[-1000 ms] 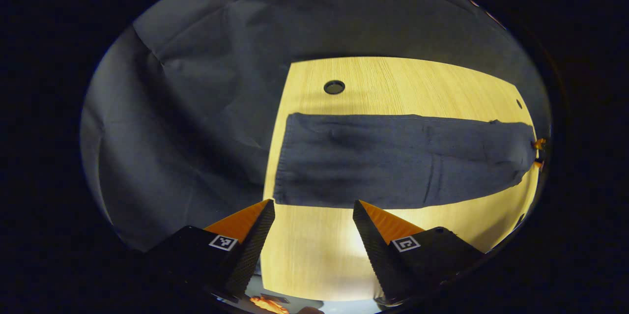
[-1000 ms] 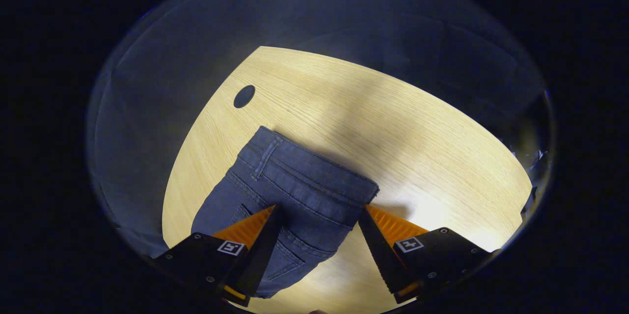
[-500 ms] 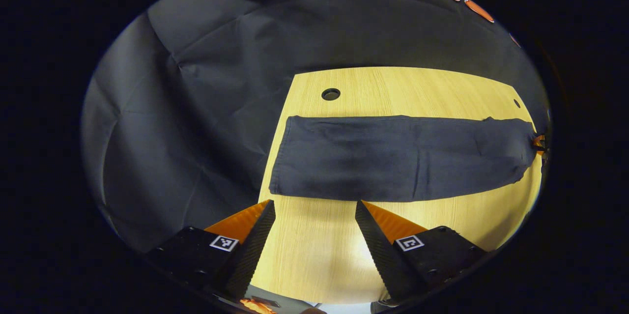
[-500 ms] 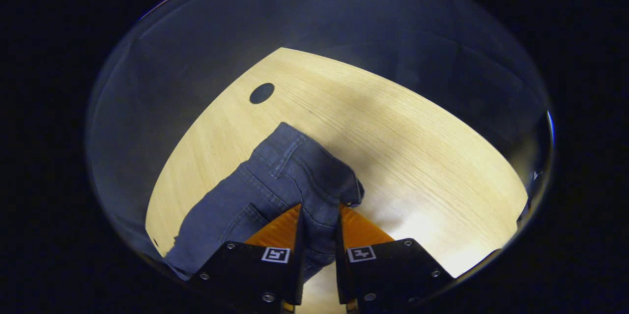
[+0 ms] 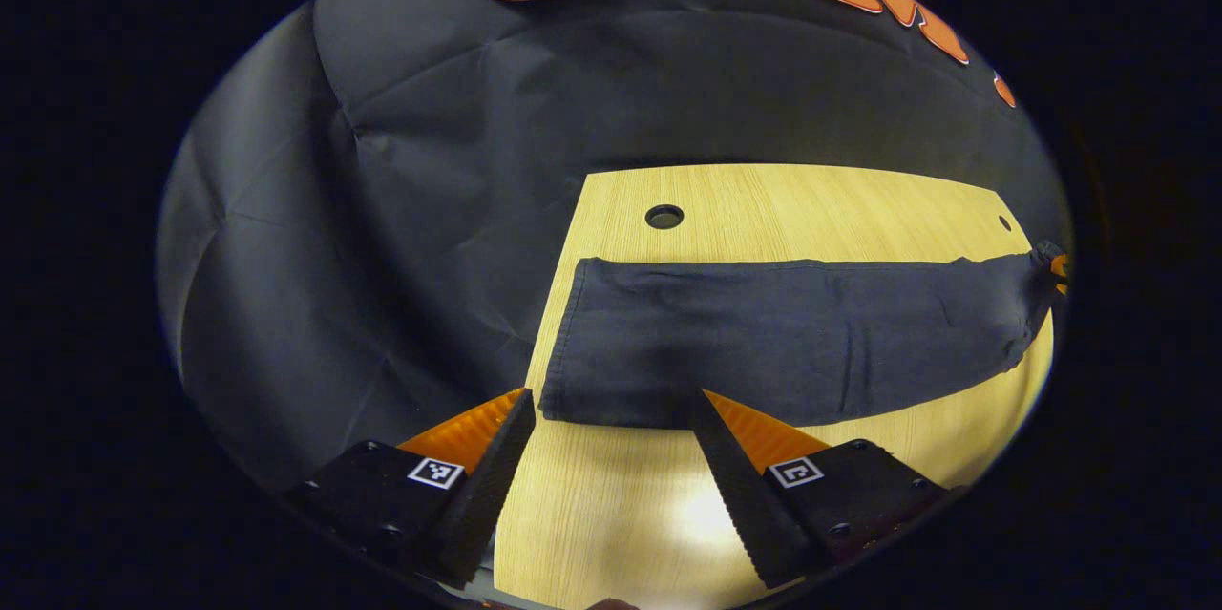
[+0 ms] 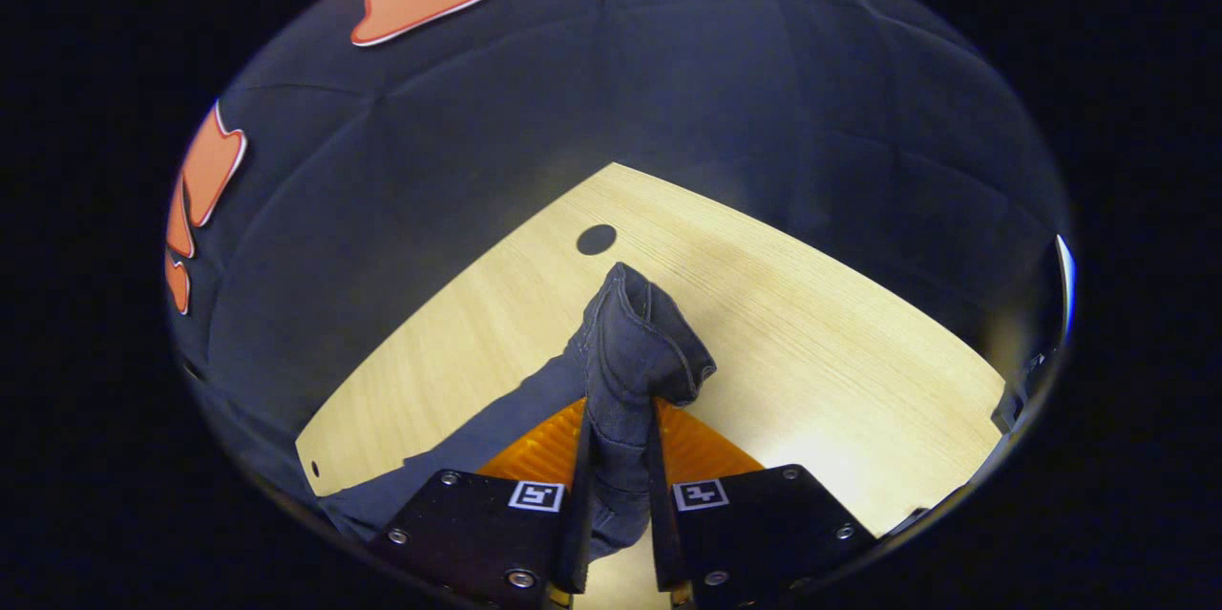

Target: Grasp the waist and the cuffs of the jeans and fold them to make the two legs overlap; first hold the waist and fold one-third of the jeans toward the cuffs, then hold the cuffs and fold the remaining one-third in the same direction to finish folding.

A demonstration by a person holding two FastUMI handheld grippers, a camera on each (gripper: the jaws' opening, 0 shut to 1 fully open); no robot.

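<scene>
Jeans (image 5: 783, 338): one pair, lying lengthwise across the wooden table (image 5: 764, 199), legs already overlapped; cuffs end (image 5: 563, 343) near the table's edge, close to the left tool.
Right gripper (image 6: 618, 457): fingers pinched narrow on the waist (image 6: 635, 352), denim bunched upright between them, lifted off the table.
Left gripper (image 5: 611, 457): fingers spread wide, holding nothing, just short of the cuffs.
Risk: bunched waist may slip or fold crooked when carried over, since only a narrow pinch holds it; cuffs unheld, may drag.
Count: one pair of jeans, two grippers, two holes in the tabletop.
</scene>
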